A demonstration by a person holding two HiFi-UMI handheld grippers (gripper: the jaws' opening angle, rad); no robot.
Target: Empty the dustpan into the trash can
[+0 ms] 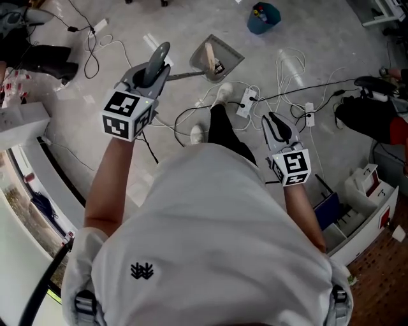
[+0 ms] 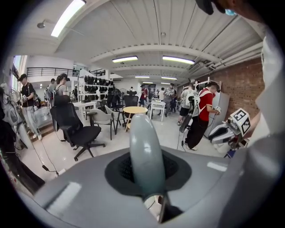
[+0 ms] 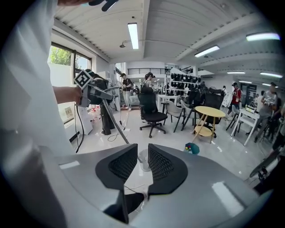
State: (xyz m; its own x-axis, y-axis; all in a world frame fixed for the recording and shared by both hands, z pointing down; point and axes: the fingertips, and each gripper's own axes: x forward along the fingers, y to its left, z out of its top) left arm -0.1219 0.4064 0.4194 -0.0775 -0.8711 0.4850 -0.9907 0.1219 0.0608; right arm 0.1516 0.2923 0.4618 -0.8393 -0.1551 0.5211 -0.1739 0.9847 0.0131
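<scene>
My left gripper [image 1: 155, 71] is shut on the dustpan's rounded grey handle [image 1: 160, 56], which stands up between the jaws in the left gripper view [image 2: 143, 147]. A thin rod [image 1: 185, 75] runs from the handle to the metal dustpan [image 1: 217, 58], which holds some debris and hangs low over the floor ahead of me. The blue trash can [image 1: 263, 17] stands farther away at the top of the head view, and shows small on the floor in the right gripper view [image 3: 192, 148]. My right gripper [image 1: 278, 127] is shut and holds nothing, with only a thin slit between its pads [image 3: 161, 164].
Cables and white power strips [image 1: 245, 102] sprawl over the floor between me and the trash can. White shelving [image 1: 25, 121] lines my left, and a black bag [image 1: 366, 114] and boxes sit at the right. A black office chair [image 3: 151, 111], a round table [image 3: 209, 113] and several people stand beyond.
</scene>
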